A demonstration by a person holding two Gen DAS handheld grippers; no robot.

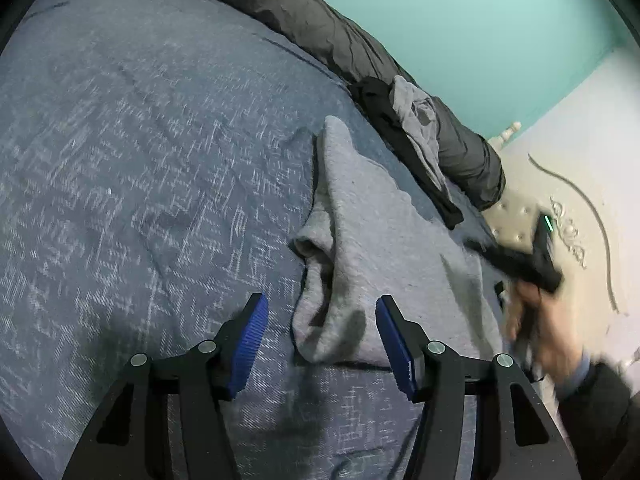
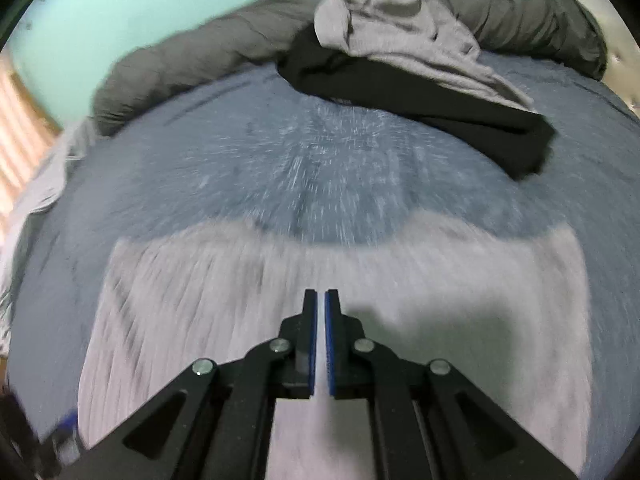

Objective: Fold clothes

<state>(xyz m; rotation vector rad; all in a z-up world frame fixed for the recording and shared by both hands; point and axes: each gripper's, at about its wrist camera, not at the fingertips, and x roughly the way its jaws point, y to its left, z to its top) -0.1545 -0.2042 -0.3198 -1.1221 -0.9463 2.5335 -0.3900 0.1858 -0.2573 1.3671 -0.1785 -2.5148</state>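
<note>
three garments on the bed, one under my fingers

i count three pieces of clothing. the grey garment lies partly folded on the blue bedspread, lower centre-right of the left view. a black garment and a lighter grey garment lie heaped together at the upper right of the right view, against one rolled dark grey duvet. my left gripper has its fingers spread apart, with an edge of the grey garment between them but untouched. my right gripper has its fingers pressed together with nothing visibly pinched, above the grey garment. the right view is motion-blurred.
</note>
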